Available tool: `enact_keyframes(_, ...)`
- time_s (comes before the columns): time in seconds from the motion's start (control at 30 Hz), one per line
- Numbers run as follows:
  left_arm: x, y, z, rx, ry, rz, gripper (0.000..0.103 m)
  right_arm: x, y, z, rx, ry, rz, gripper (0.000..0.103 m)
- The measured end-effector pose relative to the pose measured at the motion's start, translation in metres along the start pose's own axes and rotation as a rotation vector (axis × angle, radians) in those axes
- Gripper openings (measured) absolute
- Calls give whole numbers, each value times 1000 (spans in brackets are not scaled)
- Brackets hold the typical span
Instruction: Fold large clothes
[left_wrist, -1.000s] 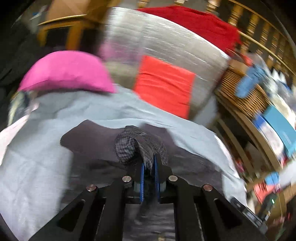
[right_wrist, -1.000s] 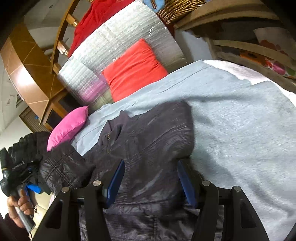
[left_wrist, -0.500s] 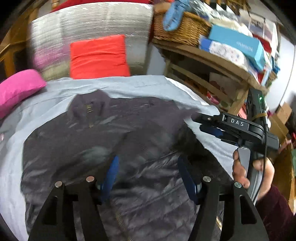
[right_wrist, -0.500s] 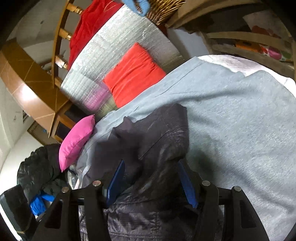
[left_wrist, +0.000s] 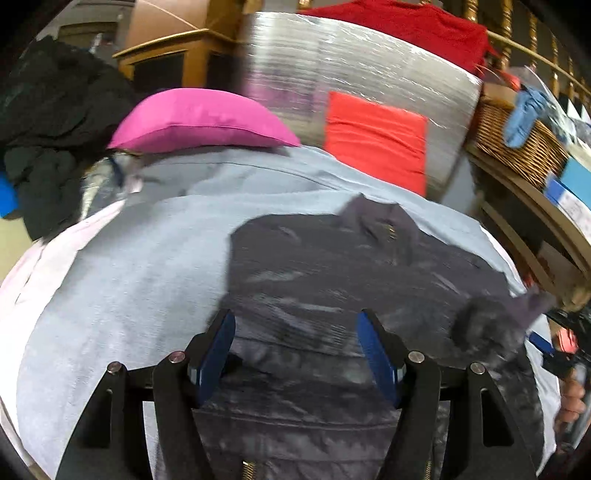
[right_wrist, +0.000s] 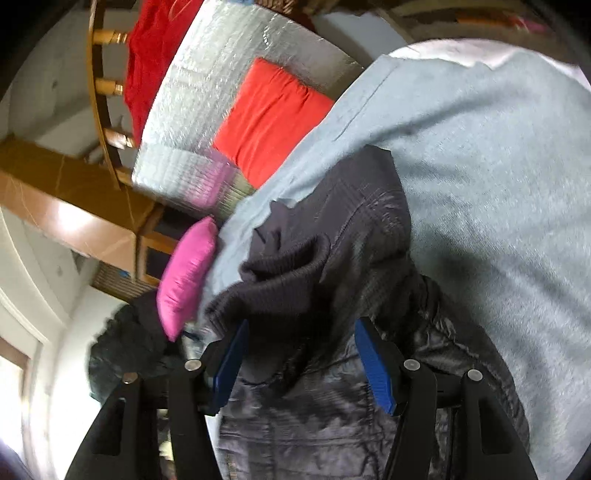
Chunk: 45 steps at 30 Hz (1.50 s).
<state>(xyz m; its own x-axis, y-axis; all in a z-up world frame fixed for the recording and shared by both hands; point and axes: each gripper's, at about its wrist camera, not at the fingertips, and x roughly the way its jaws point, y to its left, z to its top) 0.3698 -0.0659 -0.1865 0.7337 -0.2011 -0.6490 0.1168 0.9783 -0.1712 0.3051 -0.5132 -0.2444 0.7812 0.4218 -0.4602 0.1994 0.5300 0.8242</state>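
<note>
A dark quilted jacket (left_wrist: 351, 266) lies spread, collar away from me, on the pale blue bed sheet (left_wrist: 129, 277). My left gripper (left_wrist: 295, 321) hovers open over the jacket's lower left part, nothing between its blue pads. In the right wrist view the jacket (right_wrist: 369, 221) is bunched, and its ribbed sleeve cuff (right_wrist: 280, 273) is folded over in front of my right gripper (right_wrist: 301, 325). That gripper's jaws stand wide with sleeve fabric lying between them, the pads not pressing on it. The left wrist view shows the cuff (left_wrist: 491, 321) raised at the jacket's right edge, beside a person's hand (left_wrist: 572, 398).
A pink pillow (left_wrist: 199, 118) and a red cushion (left_wrist: 376, 136) sit at the head of the bed against a silver foil mat (left_wrist: 351, 62). A wicker basket (left_wrist: 517, 136) stands on wooden shelves to the right. Dark clothes (left_wrist: 48, 129) are piled at the left.
My left gripper let go of the checked-lined fabric, opened, and swung over the spread jacket. My right gripper rolled, and the sleeve cuff now lies folded over in front of it.
</note>
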Motion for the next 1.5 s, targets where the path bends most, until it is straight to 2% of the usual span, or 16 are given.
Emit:
enact_keyframes(0.07, 1, 9, -1, -18, -24, 23, 69, -5, -9, 0, 49, 3, 51, 65)
enact_keyframes(0.13, 9, 9, -3, -35, -34, 46, 69, -5, -16, -1, 84, 3, 64, 75)
enact_keyframes(0.33, 40, -9, -24, -29, -25, 59, 69, 15, -20, -1, 136, 21, 113, 75)
enact_keyframes(0.5, 50, -5, -30, -48, -41, 85, 69, 13, -16, 3, 168, -3, 251, 78)
enact_keyframes(0.57, 51, -2, -25, -62, -54, 83, 69, 14, -13, 2, 153, -7, 239, 88)
enact_keyframes(0.63, 50, -1, -19, -65, -67, 89, 69, 20, -9, -1, 123, 6, 170, 88)
enact_keyframes(0.8, 56, -7, -14, 3, -50, 89, 69, 33, -9, 1, 112, 13, 112, 88)
enact_keyframes(0.87, 63, -6, -15, 17, -19, 99, 69, 47, -8, 0, 92, 44, 53, 80)
enact_keyframes(0.93, 72, -4, -16, 30, 13, 127, 69, 57, 4, -3, -25, 57, -80, 19)
enact_keyframes(0.97, 74, -3, -17, 31, 23, 132, 69, 62, 17, -5, -109, 61, -162, 15)
enact_keyframes(1.03, 77, -1, -18, 39, 34, 131, 69, 63, 42, -8, -239, 35, -245, 14)
enact_keyframes(1.17, 77, -2, -17, 54, 22, 137, 69, 45, 94, -6, -486, -154, -276, 14)
enact_keyframes(1.23, 80, -3, -17, 56, 29, 136, 69, 44, 96, 0, -518, -213, -283, 14)
enact_keyframes(1.3, 85, -6, -19, 71, 47, 147, 71, 52, 82, 12, -489, -198, -286, 14)
enact_keyframes(1.43, 93, -18, -26, 149, 72, 199, 74, 92, 20, 29, -338, -21, -385, 16)
enact_keyframes(1.5, 94, -22, -27, 180, 78, 216, 74, 99, 13, 30, -325, -9, -377, 18)
